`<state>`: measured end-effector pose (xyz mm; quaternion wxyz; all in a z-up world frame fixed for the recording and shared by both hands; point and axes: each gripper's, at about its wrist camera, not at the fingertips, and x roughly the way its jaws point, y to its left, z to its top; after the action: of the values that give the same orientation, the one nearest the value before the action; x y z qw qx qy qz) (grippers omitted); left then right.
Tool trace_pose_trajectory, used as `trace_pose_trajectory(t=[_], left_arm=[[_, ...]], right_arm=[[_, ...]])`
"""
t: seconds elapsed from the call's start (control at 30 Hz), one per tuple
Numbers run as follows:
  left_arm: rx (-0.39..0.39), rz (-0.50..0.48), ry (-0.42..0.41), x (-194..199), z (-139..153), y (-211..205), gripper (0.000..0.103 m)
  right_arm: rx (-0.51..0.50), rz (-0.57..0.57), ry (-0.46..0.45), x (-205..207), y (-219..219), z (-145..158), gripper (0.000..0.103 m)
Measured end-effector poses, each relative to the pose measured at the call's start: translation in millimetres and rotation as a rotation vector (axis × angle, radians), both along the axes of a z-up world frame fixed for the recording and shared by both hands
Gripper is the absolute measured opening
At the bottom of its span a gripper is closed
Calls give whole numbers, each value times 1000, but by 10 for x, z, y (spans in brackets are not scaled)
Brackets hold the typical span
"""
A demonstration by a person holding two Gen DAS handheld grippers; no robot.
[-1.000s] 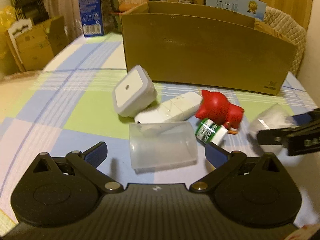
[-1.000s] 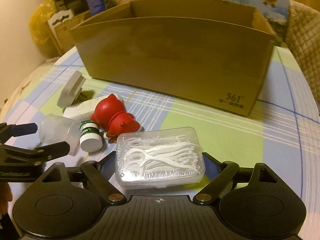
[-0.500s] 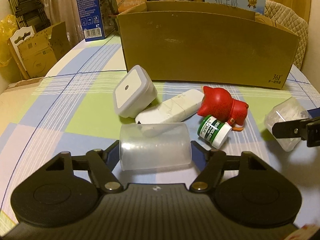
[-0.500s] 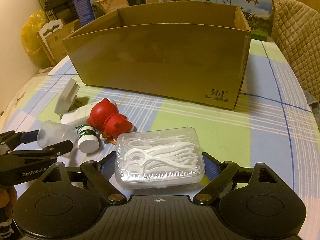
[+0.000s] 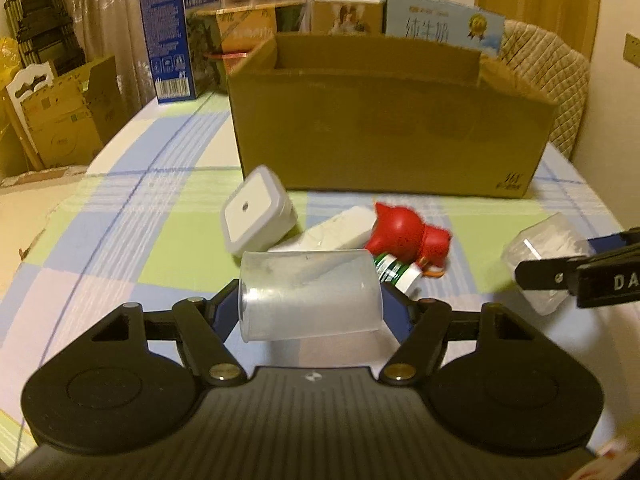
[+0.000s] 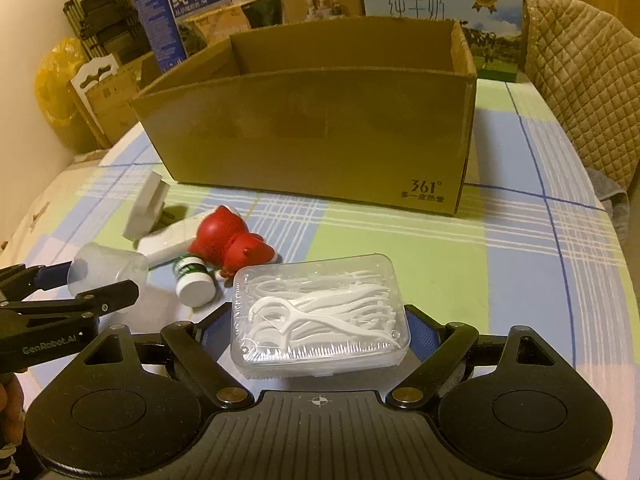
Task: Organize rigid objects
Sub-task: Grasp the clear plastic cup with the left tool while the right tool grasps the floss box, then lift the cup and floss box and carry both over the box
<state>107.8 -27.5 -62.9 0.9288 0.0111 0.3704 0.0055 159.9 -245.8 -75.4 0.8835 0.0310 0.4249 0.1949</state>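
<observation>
My left gripper (image 5: 310, 300) is shut on a clear plastic cup (image 5: 310, 294) lying sideways, lifted above the table. My right gripper (image 6: 320, 326) is shut on a clear box of white floss picks (image 6: 318, 322), also raised; it shows at the right of the left wrist view (image 5: 544, 264). On the cloth lie a red cat figure (image 5: 404, 234), a green-and-white small bottle (image 5: 398, 274), a white remote-like bar (image 5: 332, 232) and a white square night light (image 5: 256, 214). An open brown cardboard box (image 5: 388, 136) stands behind them.
Milk cartons and other boxes (image 5: 180, 32) stand behind the cardboard box. A quilted chair back (image 6: 580, 80) is at the right. Cardboard and a folded ladder (image 5: 48, 100) stand on the floor at the left. The checked tablecloth (image 6: 520, 248) is bare at the right.
My left gripper closed on the clear cup and lifted it. Both grippers have risen and pulled back a little; the right one keeps hold of the floss box.
</observation>
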Motion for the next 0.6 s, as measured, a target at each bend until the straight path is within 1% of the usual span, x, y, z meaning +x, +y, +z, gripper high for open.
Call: trace_pose_trajectory(t=[0.3, 0.43, 0.6], left_arm=[[-20, -68, -45, -52, 466, -21, 68], [-59, -108, -59, 8, 690, 29, 68], [-69, -142, -72, 142, 939, 99, 68]], right_arm=[[18, -40, -43, -138, -30, 366, 84], [23, -47, -77, -154, -13, 575, 84], [21, -35, -132, -118, 27, 837, 84]])
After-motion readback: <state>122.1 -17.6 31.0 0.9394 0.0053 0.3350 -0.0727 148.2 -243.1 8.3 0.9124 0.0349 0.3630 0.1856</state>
